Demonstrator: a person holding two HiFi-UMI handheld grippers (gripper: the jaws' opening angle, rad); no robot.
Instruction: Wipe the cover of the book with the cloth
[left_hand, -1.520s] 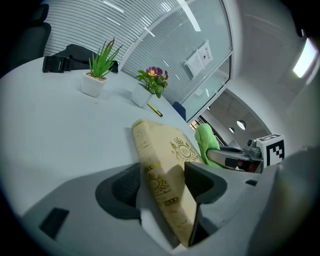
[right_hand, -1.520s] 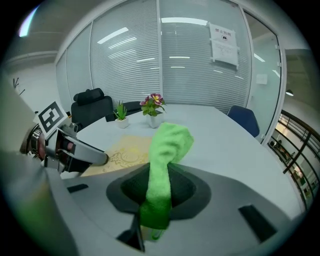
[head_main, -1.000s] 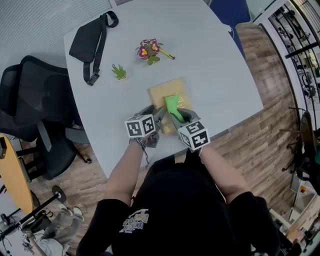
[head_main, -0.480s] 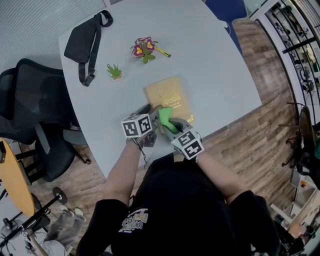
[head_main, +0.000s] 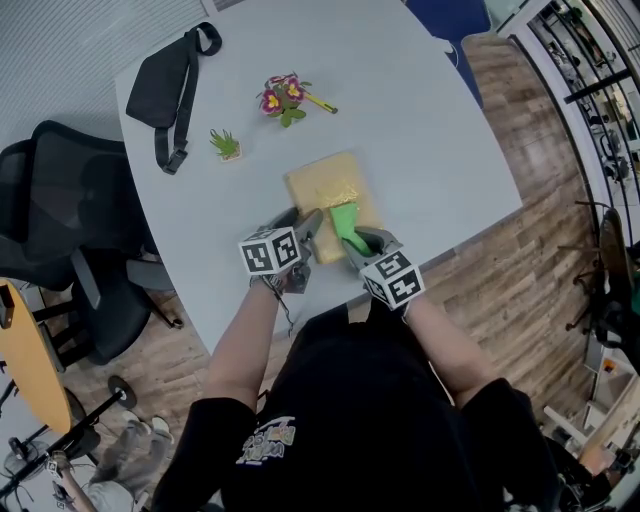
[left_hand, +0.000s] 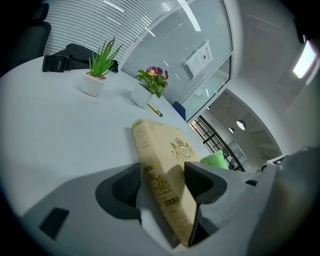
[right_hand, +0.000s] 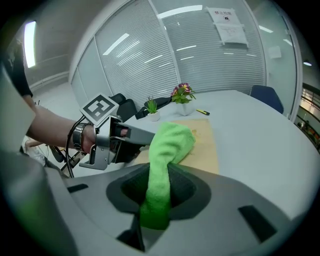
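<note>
A tan book (head_main: 325, 192) with gold print lies on the grey table (head_main: 420, 120) near its front edge. My left gripper (head_main: 308, 232) is shut on the book's near corner; in the left gripper view the book's spine (left_hand: 160, 185) sits squeezed between the two jaws. The right gripper (head_main: 352, 238) is shut on a green cloth (head_main: 345, 222), whose free end rests on the cover just right of the left gripper. From the right gripper view the cloth (right_hand: 167, 150) runs out of the jaws onto the book (right_hand: 202, 140).
A small potted green plant (head_main: 224, 144), a pot of pink flowers (head_main: 278, 97) with a yellow pen beside it and a black waist bag (head_main: 170, 80) sit farther back on the table. A black office chair (head_main: 60, 220) stands to the left. The table's front edge is just under my grippers.
The right gripper pulled the cloth back toward me, then pushed it forward and right over the cover again. The left gripper stayed clamped on the book's corner.
</note>
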